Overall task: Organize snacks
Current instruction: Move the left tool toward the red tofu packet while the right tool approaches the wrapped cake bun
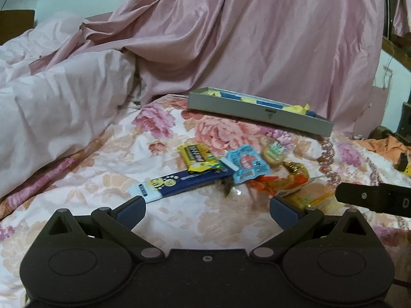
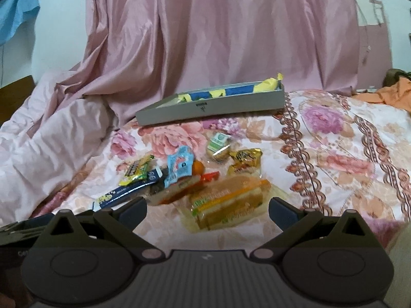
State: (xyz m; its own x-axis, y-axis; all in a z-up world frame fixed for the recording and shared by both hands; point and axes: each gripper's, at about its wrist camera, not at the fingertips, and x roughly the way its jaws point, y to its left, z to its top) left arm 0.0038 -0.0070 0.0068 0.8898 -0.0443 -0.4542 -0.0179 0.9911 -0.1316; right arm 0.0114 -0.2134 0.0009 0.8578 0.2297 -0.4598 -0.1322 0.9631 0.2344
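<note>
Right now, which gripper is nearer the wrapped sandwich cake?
Right. The right gripper is open just short of the wrapped sandwich cake, lined up with it. The left gripper, also open, sits off to the cake's left, facing the long blue packet.

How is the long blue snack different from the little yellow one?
The long blue packet is dark blue, thin and stretched out; the yellow packet is bright yellow, shorter and chunkier. The yellow packet's end overlaps the blue one's far end. Both lie on the flowery bedspread, outside the grey box.

The grey tray (image 1: 257,109) wall hides most of its blue-and-yellow contents; the dark wrapper (image 1: 227,188) under the snack pile (image 2: 195,179) is too blurred to read.
</note>
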